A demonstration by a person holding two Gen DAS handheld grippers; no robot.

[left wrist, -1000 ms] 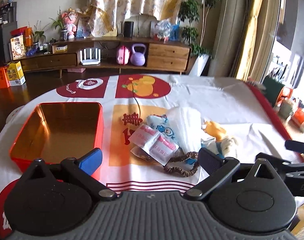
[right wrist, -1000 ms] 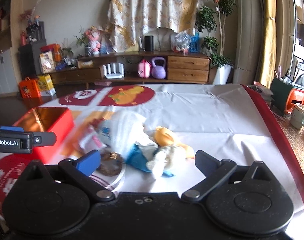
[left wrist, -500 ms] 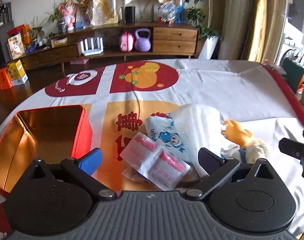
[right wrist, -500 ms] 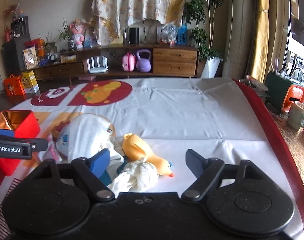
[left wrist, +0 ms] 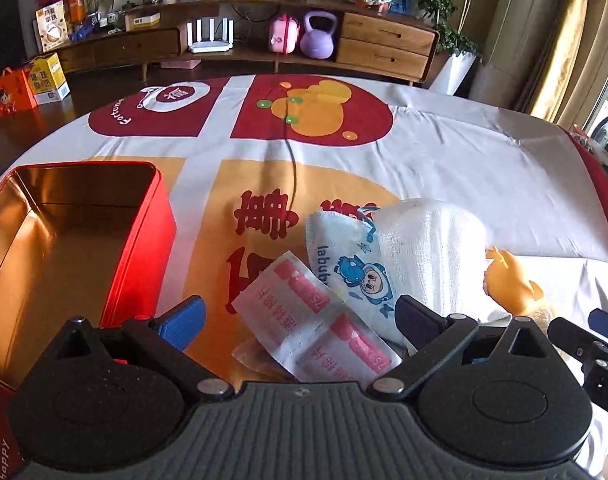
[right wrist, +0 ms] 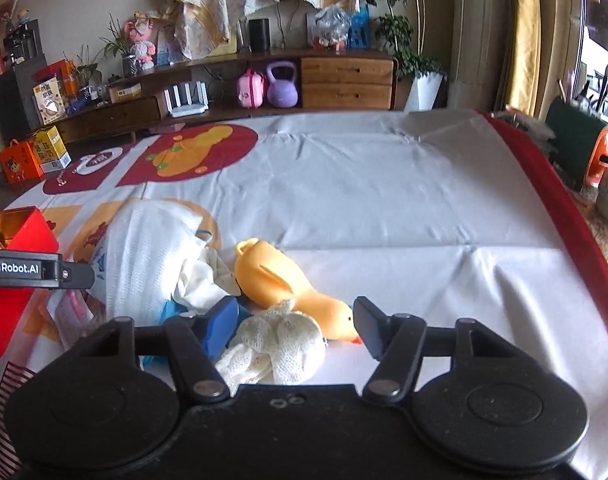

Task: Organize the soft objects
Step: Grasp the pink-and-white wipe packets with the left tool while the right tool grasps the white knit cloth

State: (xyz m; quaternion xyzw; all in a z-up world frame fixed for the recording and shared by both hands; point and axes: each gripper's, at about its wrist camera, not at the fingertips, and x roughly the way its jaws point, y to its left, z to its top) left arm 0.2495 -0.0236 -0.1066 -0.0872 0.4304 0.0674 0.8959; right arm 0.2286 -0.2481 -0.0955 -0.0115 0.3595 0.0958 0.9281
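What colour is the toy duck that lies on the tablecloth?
The toy duck is yellow-orange with an orange beak tip; the right wrist view shows it best.

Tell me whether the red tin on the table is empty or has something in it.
Empty, as far as it shows. The red tin has no lid on, and only its bare gold floor and walls are visible; the near corner is hidden behind the left gripper.

A: Left wrist view looks steeply down, close over the table (left wrist: 484,168), facing the sideboard (left wrist: 384,40).
B: Right's beside it; both share the white towel (right wrist: 152,248).
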